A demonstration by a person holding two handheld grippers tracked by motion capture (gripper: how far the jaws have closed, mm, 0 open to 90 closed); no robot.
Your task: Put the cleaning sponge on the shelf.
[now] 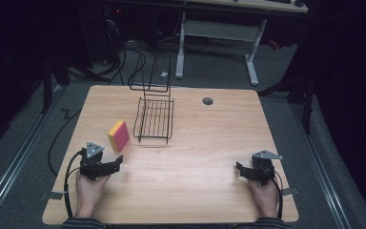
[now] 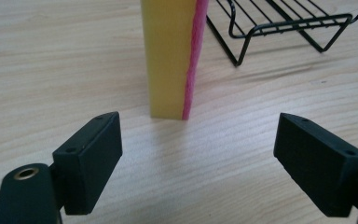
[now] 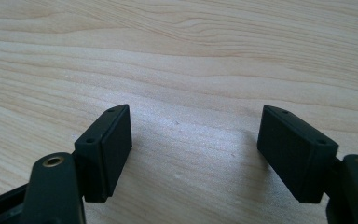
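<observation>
Left gripper view: sponge (image 2: 172, 56), light and soft, stands beside wire rack (image 2: 279, 23); grip its broad faces. Both tools gape empty.

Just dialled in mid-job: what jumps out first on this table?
The yellow-and-pink sponge stands on edge left of centre, the one bright thing on the wooden table. A black wire rack sits just right of it, toward the far edge. The left gripper is open and aimed at the sponge from close by; the right gripper is open over bare wood at the near right.
</observation>
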